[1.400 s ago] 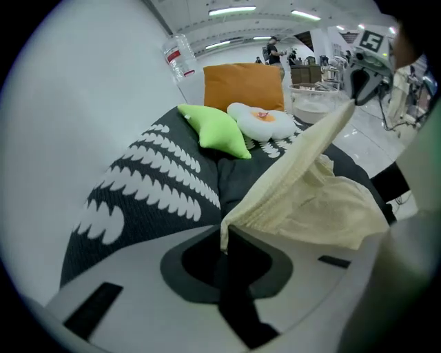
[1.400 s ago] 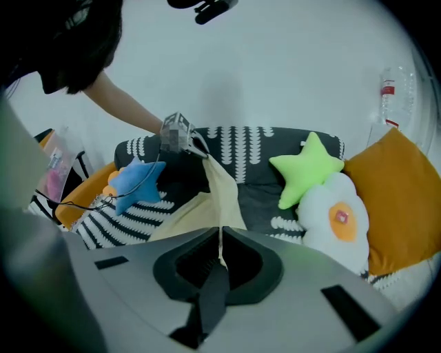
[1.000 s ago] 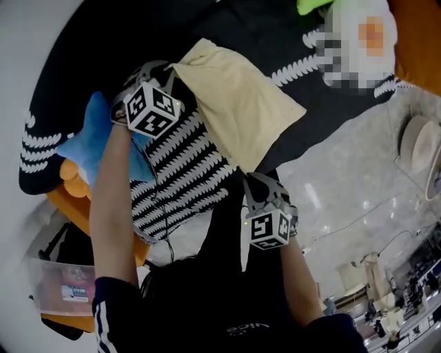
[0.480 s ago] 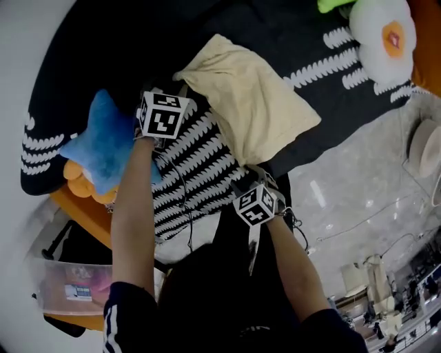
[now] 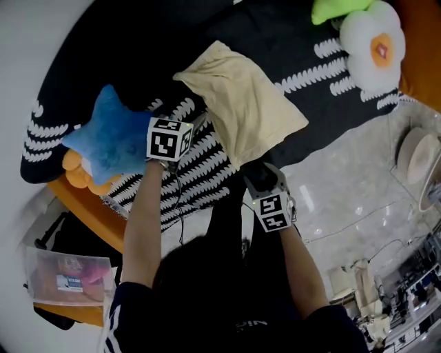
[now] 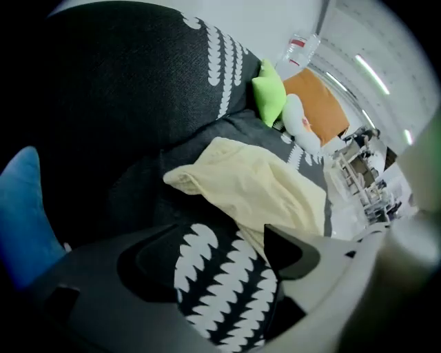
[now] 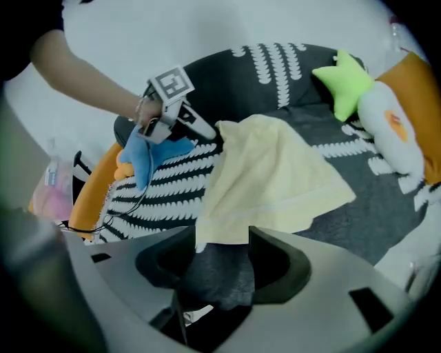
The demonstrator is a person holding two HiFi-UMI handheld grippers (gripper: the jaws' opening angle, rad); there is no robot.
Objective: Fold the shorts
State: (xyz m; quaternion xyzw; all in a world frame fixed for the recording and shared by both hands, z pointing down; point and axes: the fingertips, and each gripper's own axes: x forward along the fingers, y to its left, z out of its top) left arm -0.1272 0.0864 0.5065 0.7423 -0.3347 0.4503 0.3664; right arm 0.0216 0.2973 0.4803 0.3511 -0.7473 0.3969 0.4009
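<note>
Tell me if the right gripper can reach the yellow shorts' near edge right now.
Probably yes: the right gripper, jaws opening and empty, points at the yellow shorts with nothing between.

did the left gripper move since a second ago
Yes: the left gripper drew back from the shorts toward the person, now beside the blue star; its fingers are opening, empty.

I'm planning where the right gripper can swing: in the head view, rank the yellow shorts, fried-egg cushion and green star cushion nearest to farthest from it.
From the right gripper, its jaws opening with nothing gripped between them:
1. yellow shorts, just ahead of its tips.
2. fried-egg cushion, upper right.
3. green star cushion, top edge, beyond the egg.
</note>
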